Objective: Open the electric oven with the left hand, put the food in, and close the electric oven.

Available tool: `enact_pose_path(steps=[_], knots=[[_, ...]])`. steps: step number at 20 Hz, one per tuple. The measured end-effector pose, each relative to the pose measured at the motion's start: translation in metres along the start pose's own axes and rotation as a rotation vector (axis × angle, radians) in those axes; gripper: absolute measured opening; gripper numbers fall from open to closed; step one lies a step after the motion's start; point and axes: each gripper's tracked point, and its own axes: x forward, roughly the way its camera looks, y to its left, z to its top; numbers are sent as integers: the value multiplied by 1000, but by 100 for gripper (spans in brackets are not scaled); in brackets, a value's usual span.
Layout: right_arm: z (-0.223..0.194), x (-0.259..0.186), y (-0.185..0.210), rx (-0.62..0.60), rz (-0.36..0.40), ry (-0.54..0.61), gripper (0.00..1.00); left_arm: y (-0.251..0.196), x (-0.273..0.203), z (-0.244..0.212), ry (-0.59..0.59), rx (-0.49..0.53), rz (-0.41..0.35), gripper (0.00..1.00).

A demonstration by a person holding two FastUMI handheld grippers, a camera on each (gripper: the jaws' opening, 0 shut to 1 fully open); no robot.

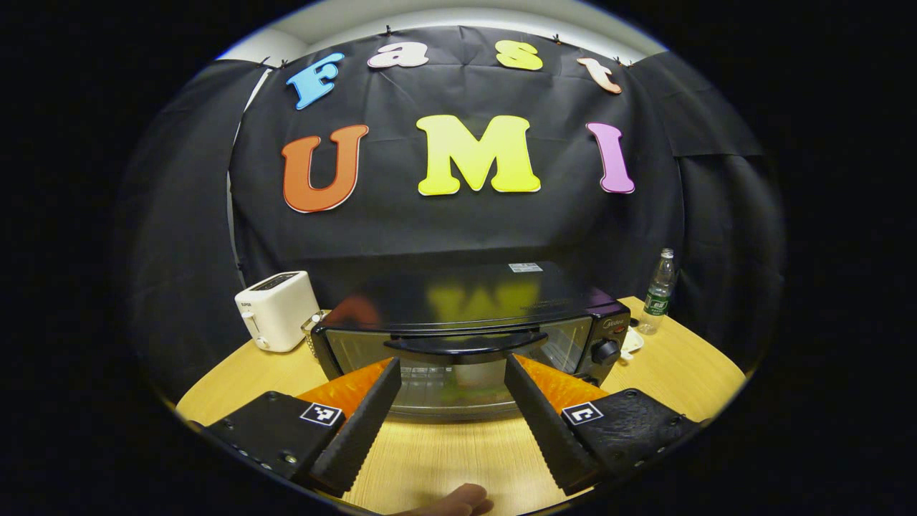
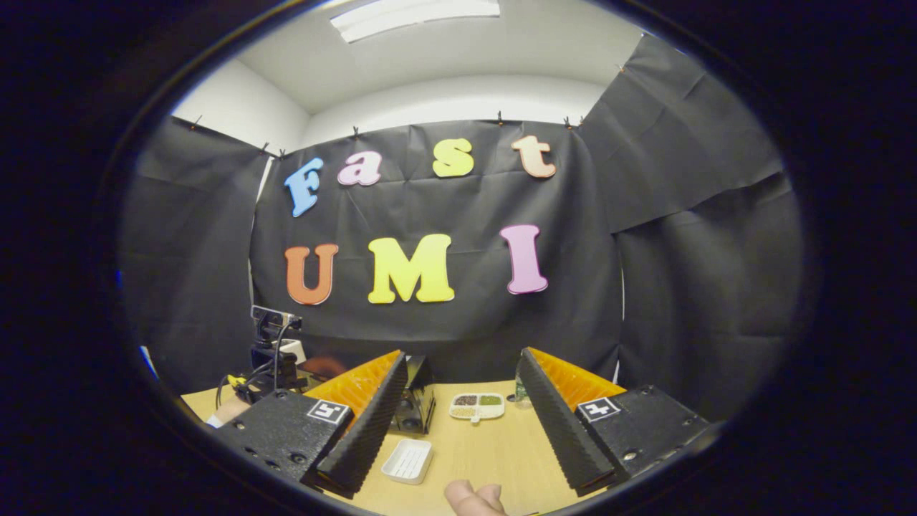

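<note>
Both grippers spread, holding nothing. Left gripper [image 1: 451,369] faces electric oven [image 1: 469,337], door shut, bare table [image 1: 444,451] between. Right gripper [image 2: 462,365] stands above white tray [image 2: 407,460], near table edge.

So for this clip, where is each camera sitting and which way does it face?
Left gripper view: rides on the left gripper, facing the closed electric oven head-on across the table; its own two open fingers and a fingertip show at the bottom.
Right gripper view: rides on the right gripper, off the oven's knob side, looking over a white tray and a divided dish; open fingers and a fingertip show.
Shared: oven, wooden table, black cloth wall.
</note>
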Motion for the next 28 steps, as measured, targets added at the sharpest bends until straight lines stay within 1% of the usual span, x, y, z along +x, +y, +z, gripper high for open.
enact_pose_path(steps=[1, 3, 4, 5, 6, 9, 12, 16, 19, 21, 23, 24, 25, 28], knots=[[1, -2, 2, 5, 7, -3, 96, 0, -6, 2, -6, -8, 2, 96], [0, -7, 3, 5, 12, -7, 96, 2, -22, 8, -21, -18, 10, 96], [1, -9, 2, 1, 7, -10, 100, 5, -32, 15, -36, -16, 19, 96], [3, -13, 2, -3, 3, -18, 100, 5, -43, 23, -60, -9, 26, 96], [5, -16, 1, -11, -5, -21, 96, 5, -54, 32, -83, -6, 32, 95], [12, -26, -2, -23, -42, -23, 96, 5, -91, 55, -117, -11, 49, 95], [19, -36, 1, -11, -49, -25, 96, 7, -130, 79, -145, -7, 69, 95], [25, -51, -2, -16, -68, -30, 96, 0, -182, 93, -151, -38, 62, 95], [26, -63, -8, -28, -92, -20, 96, -4, -226, 110, -205, -40, 53, 95], [26, -70, -11, -30, -99, -16, 96, -4, -255, 119, -254, -30, 61, 95], [26, -77, -16, -27, -109, -16, 96, -8, -282, 120, -279, -37, 54, 95], [26, -81, -17, -20, -109, -19, 100, -11, -295, 117, -284, -40, 46, 95], [24, -85, -18, -14, -110, -20, 96, -10, -306, 114, -290, -40, 49, 95], [13, -90, -26, -22, -127, -17, 96, -8, -334, 102, -307, -43, 65, 95]])
